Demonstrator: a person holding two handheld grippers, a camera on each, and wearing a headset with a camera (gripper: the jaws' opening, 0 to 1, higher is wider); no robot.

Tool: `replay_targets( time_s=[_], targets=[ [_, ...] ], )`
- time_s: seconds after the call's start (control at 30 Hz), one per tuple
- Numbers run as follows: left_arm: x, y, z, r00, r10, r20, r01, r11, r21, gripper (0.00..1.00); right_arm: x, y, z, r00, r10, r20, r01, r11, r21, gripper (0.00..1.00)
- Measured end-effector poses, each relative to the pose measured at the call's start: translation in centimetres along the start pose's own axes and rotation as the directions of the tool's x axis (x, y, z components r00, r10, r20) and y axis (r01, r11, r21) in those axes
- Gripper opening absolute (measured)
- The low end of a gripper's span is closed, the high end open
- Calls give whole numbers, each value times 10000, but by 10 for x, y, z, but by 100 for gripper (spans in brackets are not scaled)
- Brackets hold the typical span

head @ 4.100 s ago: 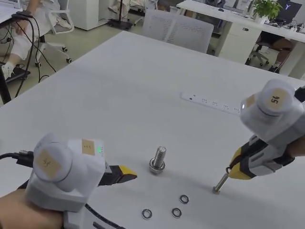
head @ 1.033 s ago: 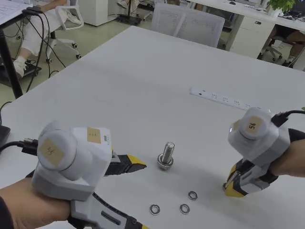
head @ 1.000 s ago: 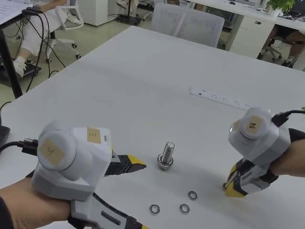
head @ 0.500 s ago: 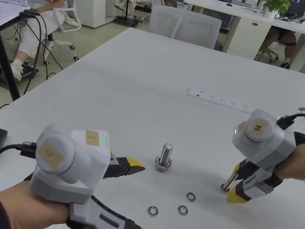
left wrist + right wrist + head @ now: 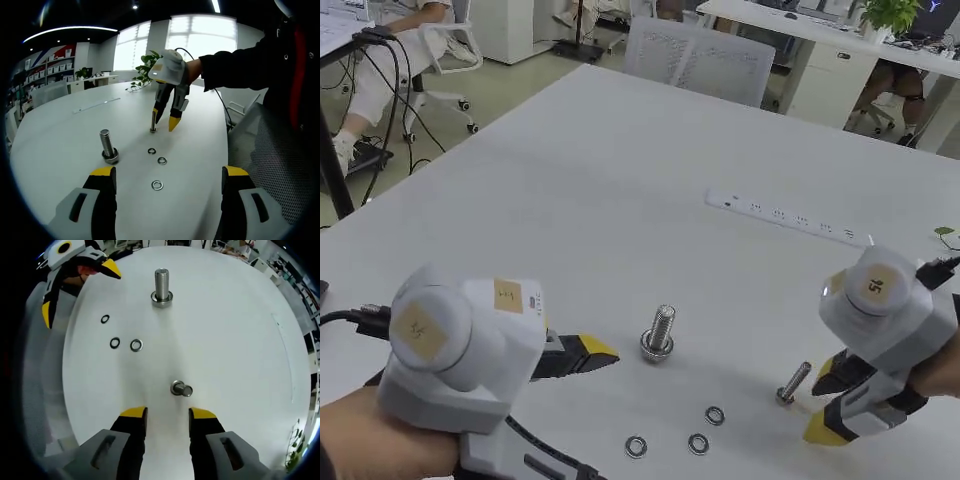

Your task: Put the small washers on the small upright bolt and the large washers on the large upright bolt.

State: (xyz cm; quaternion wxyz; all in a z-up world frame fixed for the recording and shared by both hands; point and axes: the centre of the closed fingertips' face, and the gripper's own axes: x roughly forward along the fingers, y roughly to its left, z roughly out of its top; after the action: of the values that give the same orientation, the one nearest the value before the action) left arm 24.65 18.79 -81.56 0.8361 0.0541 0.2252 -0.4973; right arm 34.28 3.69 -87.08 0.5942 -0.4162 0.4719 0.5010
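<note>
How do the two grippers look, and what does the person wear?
The left gripper and right gripper have pale grey housings, round caps with marked tan stickers, and black jaws with yellow tips. A black cable leaves each. A dark sleeve covers the right arm.

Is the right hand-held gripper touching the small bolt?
Apart. In the right gripper view, bare table separates the right hand-held gripper from the small bolt.

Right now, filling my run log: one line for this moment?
left tongs open | right tongs open, near small bolt | three washers loose
</note>
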Motion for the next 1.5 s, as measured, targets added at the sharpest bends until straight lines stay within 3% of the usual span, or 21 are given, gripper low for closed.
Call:
replay_targets(
  time_s=[0.63,1.0,1.5],
  targets=[
    [-2,2,3,9999,79,124,-80,10000,54,87,-7,47,8,9997,181,163,-175,9993,-319,34],
    [-5,3,4,9998,164,152,-165,9998,75,86,-10,81,36,9977,541,404,-491,9921,-1153,34],
    [-6,3,4,9996,230,153,-231,9997,93,86,-5,97,83,9948,858,555,-701,9683,-2396,33]
  ],
)
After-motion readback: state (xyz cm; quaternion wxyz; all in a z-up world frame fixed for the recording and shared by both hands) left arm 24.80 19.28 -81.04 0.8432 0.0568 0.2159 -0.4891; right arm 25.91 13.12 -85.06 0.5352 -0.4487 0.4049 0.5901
